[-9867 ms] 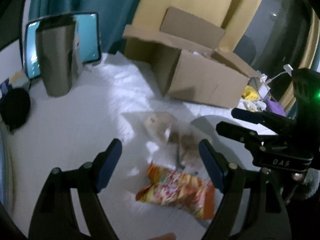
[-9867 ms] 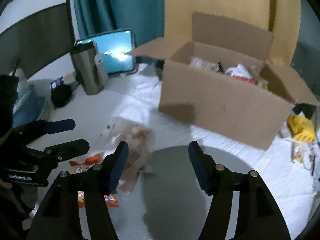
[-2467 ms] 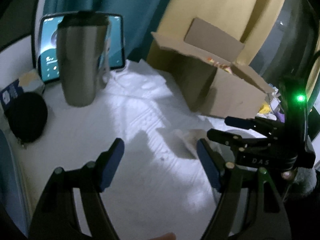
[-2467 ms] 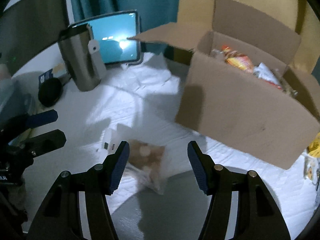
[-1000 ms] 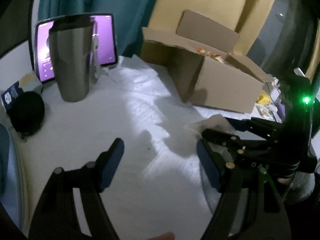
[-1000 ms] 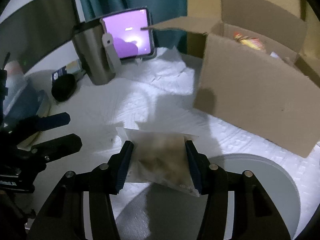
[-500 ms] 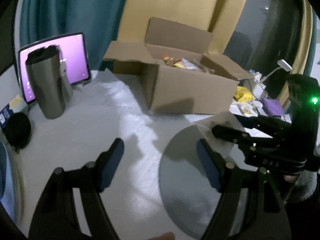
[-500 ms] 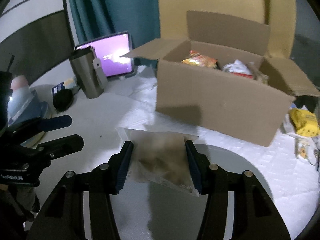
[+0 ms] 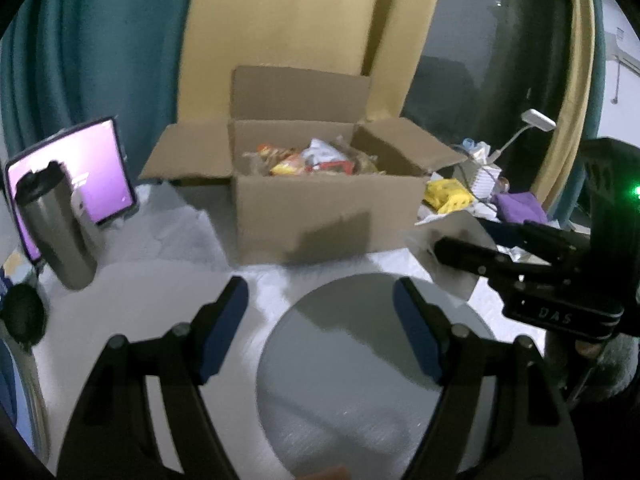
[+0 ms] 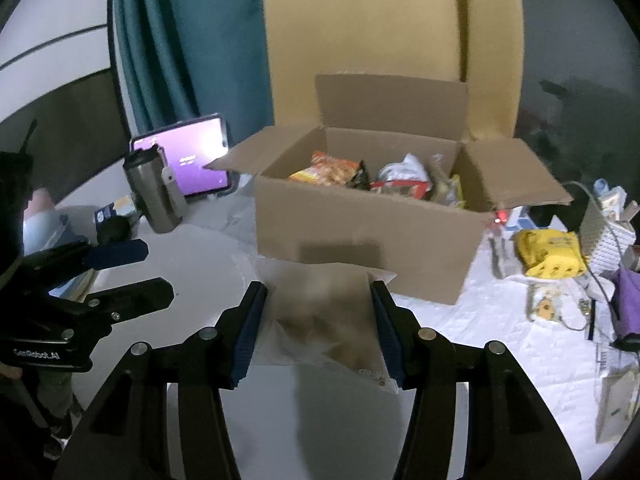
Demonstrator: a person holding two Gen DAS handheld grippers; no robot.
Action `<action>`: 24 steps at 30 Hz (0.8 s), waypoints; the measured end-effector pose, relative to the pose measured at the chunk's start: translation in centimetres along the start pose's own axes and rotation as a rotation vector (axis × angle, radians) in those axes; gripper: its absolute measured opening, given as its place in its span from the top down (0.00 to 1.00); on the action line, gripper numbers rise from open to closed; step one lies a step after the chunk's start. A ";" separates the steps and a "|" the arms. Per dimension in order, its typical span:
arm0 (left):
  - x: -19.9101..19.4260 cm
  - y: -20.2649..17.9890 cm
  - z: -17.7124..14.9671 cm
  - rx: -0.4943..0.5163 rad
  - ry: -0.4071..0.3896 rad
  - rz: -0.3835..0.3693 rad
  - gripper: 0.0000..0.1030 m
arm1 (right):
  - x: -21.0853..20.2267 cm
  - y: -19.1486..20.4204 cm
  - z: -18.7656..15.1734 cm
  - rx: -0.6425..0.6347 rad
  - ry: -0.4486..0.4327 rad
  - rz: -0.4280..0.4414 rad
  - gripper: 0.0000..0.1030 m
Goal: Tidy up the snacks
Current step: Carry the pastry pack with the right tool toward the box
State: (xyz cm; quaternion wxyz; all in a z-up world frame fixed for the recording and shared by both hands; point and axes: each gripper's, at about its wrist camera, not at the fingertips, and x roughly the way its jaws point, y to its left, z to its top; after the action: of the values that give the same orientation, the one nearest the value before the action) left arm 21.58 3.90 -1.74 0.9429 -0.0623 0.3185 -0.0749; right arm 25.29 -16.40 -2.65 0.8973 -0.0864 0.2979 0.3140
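Observation:
An open cardboard box holds several snack packets, an orange one among them. My right gripper is shut on a clear bag of brown snacks, held in the air in front of the box's near wall. In the left wrist view the same bag shows at the right, pinched in the right gripper. My left gripper is open with nothing between its blue pads, over a round grey mat. It also appears at the left edge of the right wrist view as the left gripper.
A steel tumbler stands before a lit purple tablet at the left. A black round pouch lies by it. Yellow packet, purple cloth and cables clutter the right. Teal and yellow curtains hang behind.
Both grippers have risen and swung toward the box, so its contents now show from above. The right gripper still carries the clear bag; the left stays open.

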 end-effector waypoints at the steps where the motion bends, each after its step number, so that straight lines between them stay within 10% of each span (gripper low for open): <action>1: 0.1 -0.3 0.3 0.007 -0.003 -0.004 0.26 | -0.3 -0.3 0.1 0.002 -0.005 -0.004 0.46; 24: 5.1 -2.8 8.0 0.085 -0.050 -0.027 0.26 | -0.7 -7.5 6.1 0.028 -0.103 -0.073 0.46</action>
State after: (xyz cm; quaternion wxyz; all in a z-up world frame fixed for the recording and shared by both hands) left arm 30.21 0.75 1.98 0.9513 -0.0282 0.2903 -0.0996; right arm 32.42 -20.58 2.44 0.9235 -0.0683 0.2523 0.2808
